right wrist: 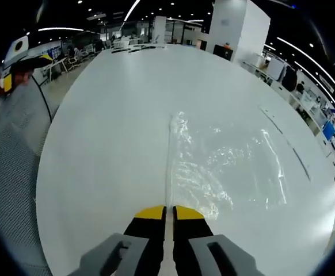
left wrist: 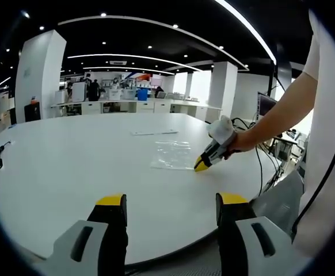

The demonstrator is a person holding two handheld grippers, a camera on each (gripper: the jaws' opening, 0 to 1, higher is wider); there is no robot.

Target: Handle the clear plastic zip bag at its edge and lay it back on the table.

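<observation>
At the bottom of the right gripper view, your right gripper [right wrist: 168, 214] stands with its yellow-tipped jaws drawn almost together over the near edge of the clear plastic zip bag [right wrist: 225, 167]; they appear to pinch that edge, though contact itself is too fine to confirm. The bag lies flat on the white table [right wrist: 104, 149], spreading ahead and to the right of the jaws, its straight left edge running directly away along the jaw line. Any lift, I judge, would therefore peel it from this edge. In the left gripper view, your left gripper [left wrist: 170, 201] is held wide apart, gripping nothing, well short of the bag [left wrist: 173, 155], so the right hand [left wrist: 239, 144] is the nearer. That view alone shows the right gripper [left wrist: 202, 165] from outside, tip down at the bag's corner, and a second flat strip [left wrist: 153, 133] beyond.
</observation>
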